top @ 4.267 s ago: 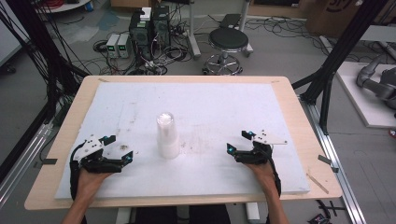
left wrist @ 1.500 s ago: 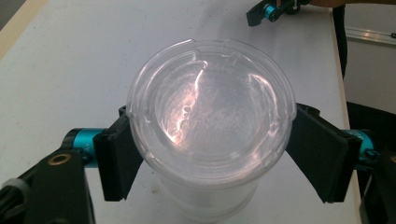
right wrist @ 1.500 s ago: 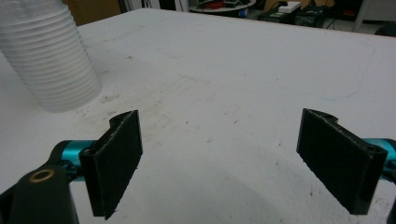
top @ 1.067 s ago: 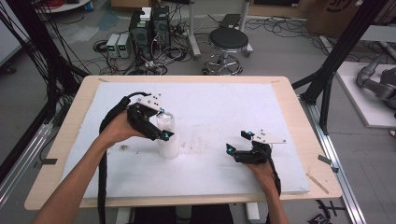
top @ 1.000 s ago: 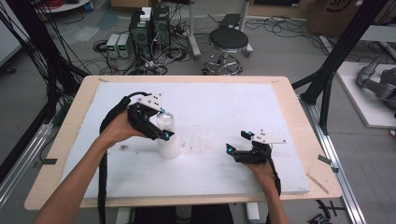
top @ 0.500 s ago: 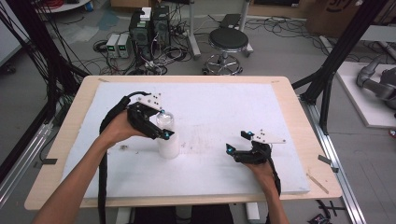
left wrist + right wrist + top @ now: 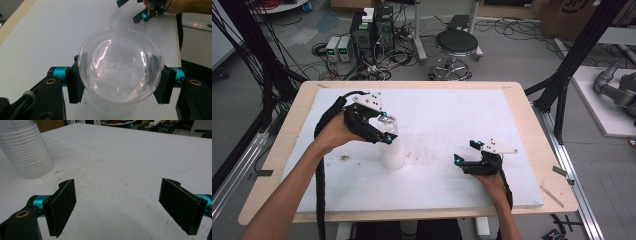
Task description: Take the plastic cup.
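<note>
Between the left gripper (image 7: 120,86)'s jaws, clamped, sits the upright cup stack (image 7: 121,72)'s top cup; right gripper (image 7: 472,152) rests well apart, jaws spread.

High view sits above the person's side of the table (image 7: 522,100), tilted forward and down, taking in all four edges plus the floor past the far edge. The left gripper view rides close, staring almost straight down over the stack of clear cups (image 7: 120,75), its two jaws on either side of the top cup; up in its top corner the right gripper (image 7: 147,11) appears farther off. The right gripper view runs low, skimming the white surface toward the far edge, catching the same stack of clear cups (image 7: 25,150) at its upper left. All three views share that stack (image 7: 391,145).
</note>
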### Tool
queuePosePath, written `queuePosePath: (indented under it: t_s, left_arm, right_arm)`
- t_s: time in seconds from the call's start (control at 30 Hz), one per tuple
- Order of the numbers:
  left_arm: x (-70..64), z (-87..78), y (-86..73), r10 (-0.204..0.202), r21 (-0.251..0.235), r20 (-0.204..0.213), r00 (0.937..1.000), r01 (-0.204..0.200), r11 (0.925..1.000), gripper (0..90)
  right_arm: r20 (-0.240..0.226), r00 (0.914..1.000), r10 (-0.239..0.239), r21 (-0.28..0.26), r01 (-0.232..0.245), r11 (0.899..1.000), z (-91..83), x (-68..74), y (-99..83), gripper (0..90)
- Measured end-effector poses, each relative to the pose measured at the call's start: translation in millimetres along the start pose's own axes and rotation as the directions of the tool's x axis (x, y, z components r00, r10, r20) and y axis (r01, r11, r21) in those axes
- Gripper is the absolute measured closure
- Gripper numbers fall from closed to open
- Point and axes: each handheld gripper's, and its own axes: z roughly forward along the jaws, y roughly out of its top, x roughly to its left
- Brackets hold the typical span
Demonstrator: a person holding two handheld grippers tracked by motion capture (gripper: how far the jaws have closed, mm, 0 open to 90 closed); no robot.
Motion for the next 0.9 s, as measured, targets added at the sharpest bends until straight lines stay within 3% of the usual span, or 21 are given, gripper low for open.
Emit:
queuePosePath:
  t_s: [0.33, 0.53, 0.77, 0.9]
  left_arm:
    - [-1.6, -38.9, 33.4, 0.018, -0.044, -0.040, 0.9991, -0.020, 0.9988, 38.7]
    - [-4.5, -66.7, 55.3, 0.026, -0.097, -0.072, 0.9971, -0.033, 0.9947, 39.4]
    - [-6.4, -74.5, 57.6, 0.035, -0.095, -0.085, 0.9958, -0.043, 0.9946, 39.5]
    - [-10.8, -76.2, 53.4, 0.030, -0.123, -0.082, 0.9961, -0.040, 0.9916, 39.4]
  right_arm:
    - [0.002, 1.0000, -0.001, 0.000, 0.001, 1.000, 0.2, 0.2, 0.0, 14.4]
    - [0.001, 1.0000, 0.001, 0.001, -0.001, 1.000, 0.2, 0.1, 0.1, 14.4]
    - [-0.001, 1.0000, 0.005, 0.005, -0.005, 1.000, 0.0, 0.8, 0.0, 14.3]
    - [0.000, 1.0000, 0.002, 0.001, -0.002, 1.000, -0.2, 0.7, 0.0, 14.3]
